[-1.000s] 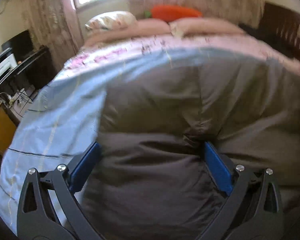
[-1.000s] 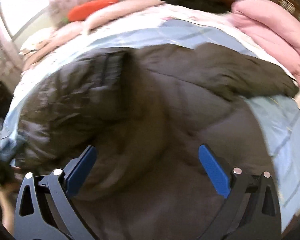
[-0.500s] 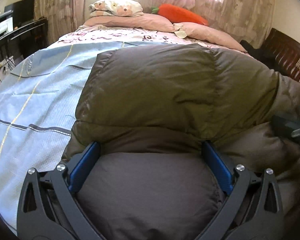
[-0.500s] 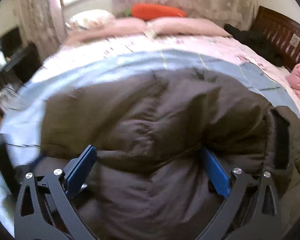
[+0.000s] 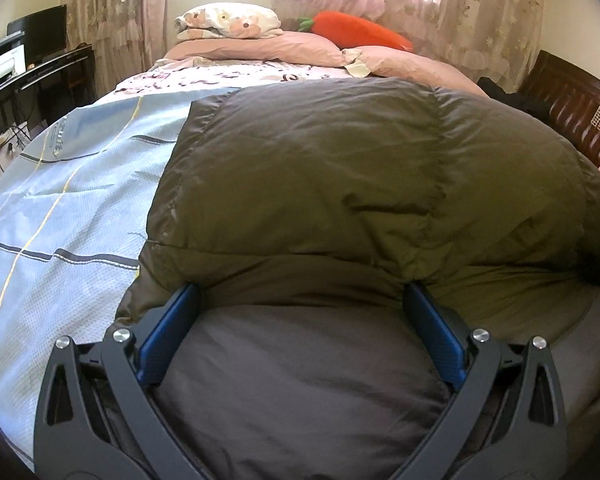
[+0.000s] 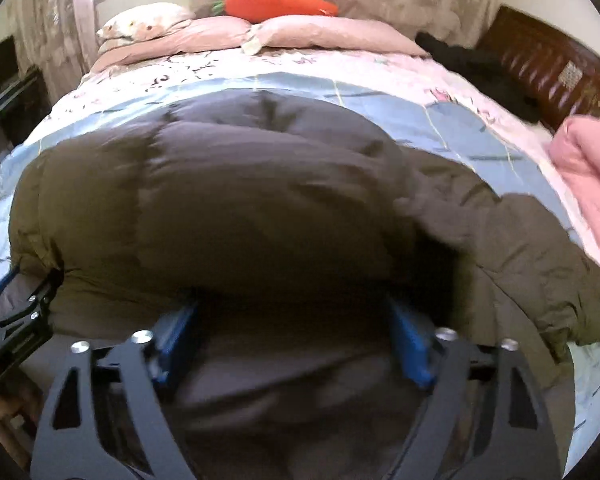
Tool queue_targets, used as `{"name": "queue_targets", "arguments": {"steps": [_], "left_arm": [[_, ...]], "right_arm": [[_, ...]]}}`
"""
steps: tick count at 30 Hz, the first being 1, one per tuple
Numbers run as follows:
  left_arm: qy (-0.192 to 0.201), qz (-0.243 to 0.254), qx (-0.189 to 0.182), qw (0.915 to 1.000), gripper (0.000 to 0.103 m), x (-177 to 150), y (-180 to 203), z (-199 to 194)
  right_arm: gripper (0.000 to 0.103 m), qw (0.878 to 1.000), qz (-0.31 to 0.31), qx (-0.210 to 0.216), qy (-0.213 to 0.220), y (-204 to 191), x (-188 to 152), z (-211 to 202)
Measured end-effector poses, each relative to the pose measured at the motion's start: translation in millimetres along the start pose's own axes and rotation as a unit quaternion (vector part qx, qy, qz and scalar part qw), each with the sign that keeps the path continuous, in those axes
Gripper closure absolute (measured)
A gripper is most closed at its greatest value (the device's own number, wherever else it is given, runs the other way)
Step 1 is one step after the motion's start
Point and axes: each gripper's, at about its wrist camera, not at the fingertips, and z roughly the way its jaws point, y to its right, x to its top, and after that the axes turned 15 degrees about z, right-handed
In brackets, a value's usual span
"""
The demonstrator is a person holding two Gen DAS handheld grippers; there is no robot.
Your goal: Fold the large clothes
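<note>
A folded jacket (image 5: 340,184) is seen lying on the bed (image 5: 60,208). Both the left hand-held gripper (image 5: 300,320) and the right hand-held gripper (image 6: 296,332) are spread apart around padded fabric; compared with earlier, the folded part lies flatter.

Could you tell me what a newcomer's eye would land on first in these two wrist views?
The bulky olive-brown puffer jacket fills the middle of the bed, over a pale blue blanket. The left gripper and right gripper are both open at its near edge. A bright orange carrot plush lies on the far pillows.
</note>
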Motion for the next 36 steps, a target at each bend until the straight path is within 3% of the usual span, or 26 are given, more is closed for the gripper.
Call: {"name": "queue_targets", "arguments": {"steps": [7,17,20,23,26,28,31,36], "left_arm": [[-0.001,0.004,0.006,1.0000,0.002,0,2,1],[-0.009,-0.001,0.015,0.9998,0.002,9,6,-9],[0.057,-0.036,-0.027,0.9973,0.002,37,20,-62],[0.104,-0.046,-0.050,0.9923,0.002,67,48,-85],[0.074,-0.063,-0.090,0.9912,0.002,76,75,-43],[0.029,-0.042,-0.082,0.9954,0.002,59,100,5],[0.047,-0.015,-0.042,0.9979,0.002,48,114,14],[0.045,-0.010,-0.039,0.9982,0.002,46,114,18]], "right_arm": [[0.034,0.999,-0.023,-0.015,0.032,-5,-24,19],[0.033,0.999,-0.017,-0.007,0.040,0,-26,25],[0.033,0.999,-0.011,-0.002,0.034,2,-26,26],[0.033,0.999,-0.005,0.012,0.035,8,-25,25],[0.033,0.998,0.015,0.041,0.036,19,-25,24],[0.033,0.997,0.028,0.057,0.036,25,-24,22],[0.032,0.997,0.014,0.068,0.031,27,-22,17],[0.031,0.996,-0.040,0.083,-0.011,32,-1,-20]]}}
